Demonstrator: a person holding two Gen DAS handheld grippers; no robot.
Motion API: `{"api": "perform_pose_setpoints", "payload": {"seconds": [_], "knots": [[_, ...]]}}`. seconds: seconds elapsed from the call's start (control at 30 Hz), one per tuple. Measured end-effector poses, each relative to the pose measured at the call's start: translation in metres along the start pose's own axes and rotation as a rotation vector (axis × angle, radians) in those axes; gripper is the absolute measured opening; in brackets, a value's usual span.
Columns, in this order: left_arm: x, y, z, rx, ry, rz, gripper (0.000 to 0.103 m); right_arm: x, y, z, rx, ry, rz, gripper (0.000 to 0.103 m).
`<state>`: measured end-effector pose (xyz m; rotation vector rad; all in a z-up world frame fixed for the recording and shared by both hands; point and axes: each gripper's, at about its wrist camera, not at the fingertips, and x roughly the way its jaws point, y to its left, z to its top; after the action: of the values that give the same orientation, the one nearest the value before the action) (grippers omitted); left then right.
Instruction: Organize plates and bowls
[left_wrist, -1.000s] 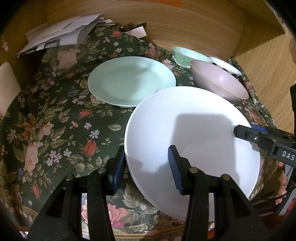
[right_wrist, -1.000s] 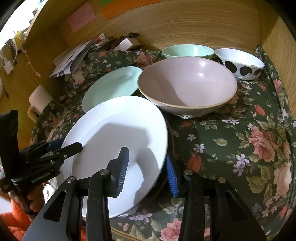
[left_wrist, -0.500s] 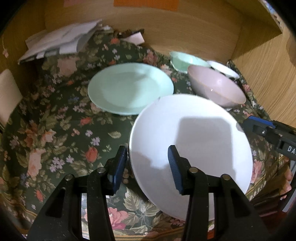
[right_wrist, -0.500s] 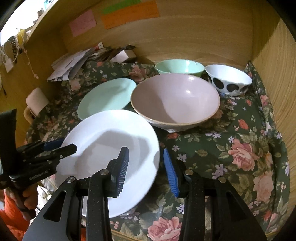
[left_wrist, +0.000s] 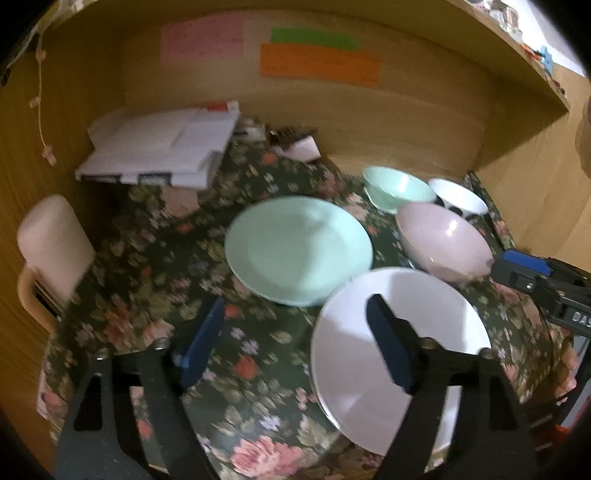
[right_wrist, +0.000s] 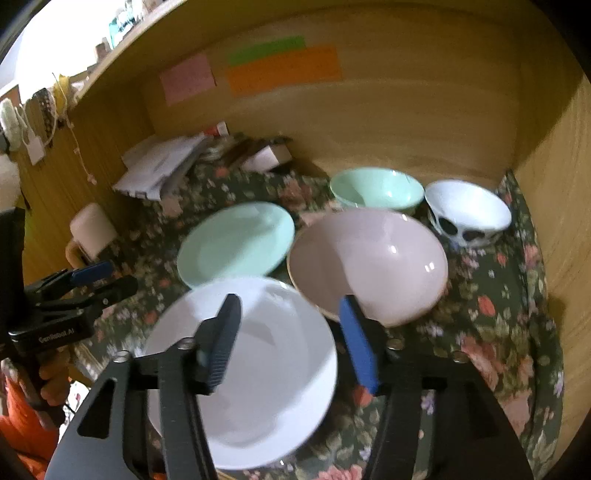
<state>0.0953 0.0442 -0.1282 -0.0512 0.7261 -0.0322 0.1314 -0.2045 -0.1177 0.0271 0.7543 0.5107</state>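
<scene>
A white plate (left_wrist: 399, 354) (right_wrist: 251, 369) lies on the floral cloth (left_wrist: 155, 258) at the near edge. Behind it sits a mint plate (left_wrist: 299, 251) (right_wrist: 236, 243), and to its right a pink bowl (left_wrist: 443, 243) (right_wrist: 369, 262). A mint bowl (right_wrist: 376, 188) and a black-spotted white bowl (right_wrist: 469, 214) stand at the back right. My left gripper (left_wrist: 295, 343) hangs above the white plate's left rim, jaws opening, pads clear of it. My right gripper (right_wrist: 290, 345) hovers over the plate's right rim, jaws also opening, nothing pressed between them.
Wooden walls close in the back and both sides, with coloured paper notes (left_wrist: 317, 62) on the back wall. A stack of papers (left_wrist: 162, 144) lies at the back left, and a cream mug (left_wrist: 51, 236) stands at the left. A hand in an orange sleeve (right_wrist: 22, 417) holds the left gripper.
Both grippers were shut on the white plate's rim; now both have opened off it and risen. The plate stays on the cloth, and the views take in more of the back wall.
</scene>
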Motion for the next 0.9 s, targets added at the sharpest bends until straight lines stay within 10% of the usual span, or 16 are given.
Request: {"api": "perform_pose_setpoints", "payload": {"seconds": [0.9], "knots": [[0.07,0.058,0.033,-0.105,0.09,0.1,0.092,0.107,0.011,0.073,-0.119,0.101,0.015,0.074]]}}
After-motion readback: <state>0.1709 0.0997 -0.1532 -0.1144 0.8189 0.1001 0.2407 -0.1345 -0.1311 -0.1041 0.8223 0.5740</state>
